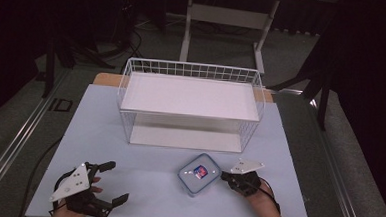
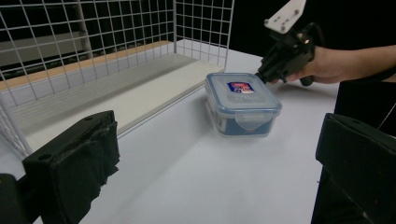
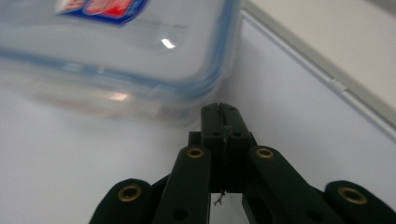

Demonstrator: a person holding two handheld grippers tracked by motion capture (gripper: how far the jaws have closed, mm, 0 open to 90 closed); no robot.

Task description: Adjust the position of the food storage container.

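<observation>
The counter [image 1: 127,185] is covered with a pale sheet, and toward its back stands a white wire rack [image 1: 191,103] with two shelves, both bare. In front of the rack, near its right end but apart from it, sits a clear box [image 1: 199,174] with a blue-rimmed lid and a red-and-blue label, flat and upright on the counter.

The right hand-held gripper [image 1: 224,176] is low at the box's right side. Its jaws are pressed together with nothing between them, and the closed tip sits right at the box's edge; the right gripper view has the tip just short of the wall below the lid rim, and whether it actually touches is hard to tell. The left gripper view shows the same tip against the far corner of the lid.

The left hand-held gripper [image 1: 113,183] rests at the counter's front left corner, well apart from the box, jaws spread wide and empty.

Judging by this, the work is at an early stage: the box is still on the counter, not lifted and not gripped. With closed jaws the right tool looks set to nudge or push the box rather than pick it up. If the rack is the goal, the whole transfer remains to be done.
</observation>
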